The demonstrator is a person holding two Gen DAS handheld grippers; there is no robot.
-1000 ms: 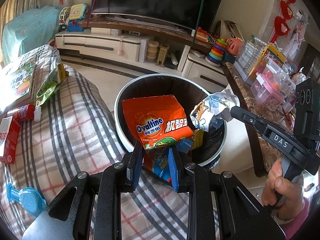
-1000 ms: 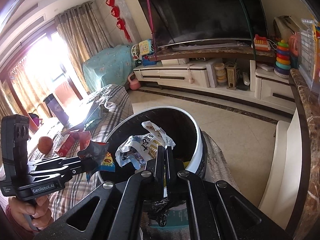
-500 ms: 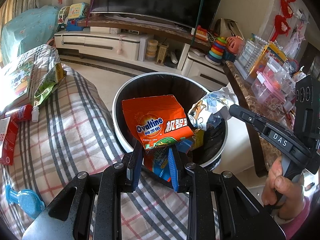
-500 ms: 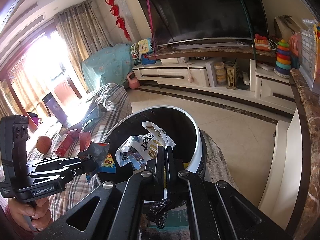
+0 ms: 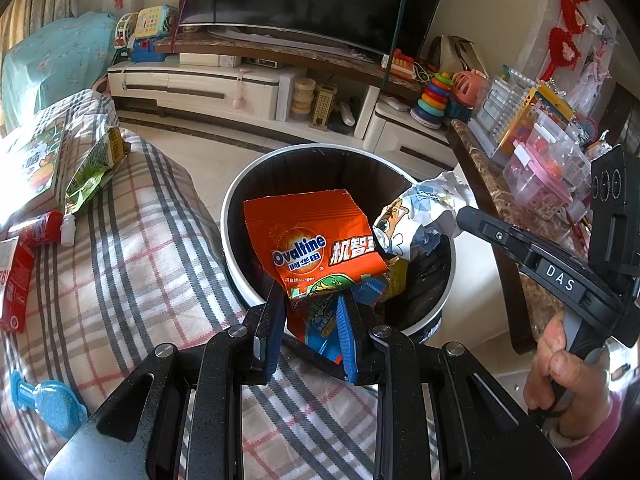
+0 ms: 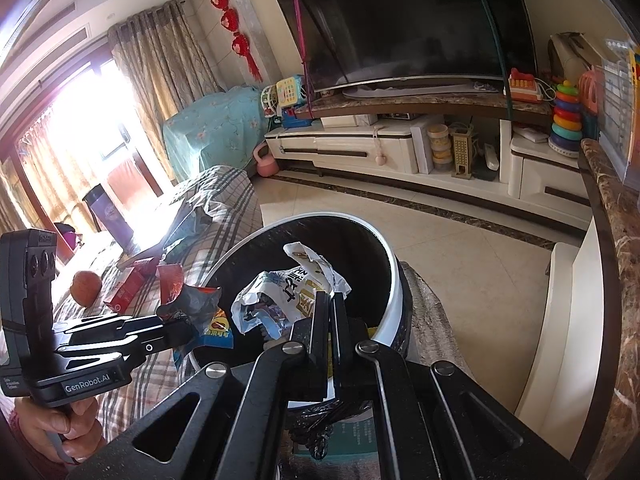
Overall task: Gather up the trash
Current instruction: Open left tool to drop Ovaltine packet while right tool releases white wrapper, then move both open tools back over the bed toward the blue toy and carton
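Now both grippers hold trash over the bin.
Left gripper [image 5: 311, 320] is clamped on the orange packet [image 5: 312, 246], right gripper [image 6: 330, 320] is pinched shut on the crumpled wrapper [image 6: 290, 294]; both pieces hang above the mouth of the white-rimmed bin [image 5: 234, 216], which stands beside the plaid sofa [image 5: 132, 264], where a green bag [image 5: 94, 168] and a red box [image 5: 14, 284] lie.

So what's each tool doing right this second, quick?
Left tool: closed on the orange Ovaltine packet, above the trash bin.
Right tool: closed on the crumpled white wrapper, also over the bin.
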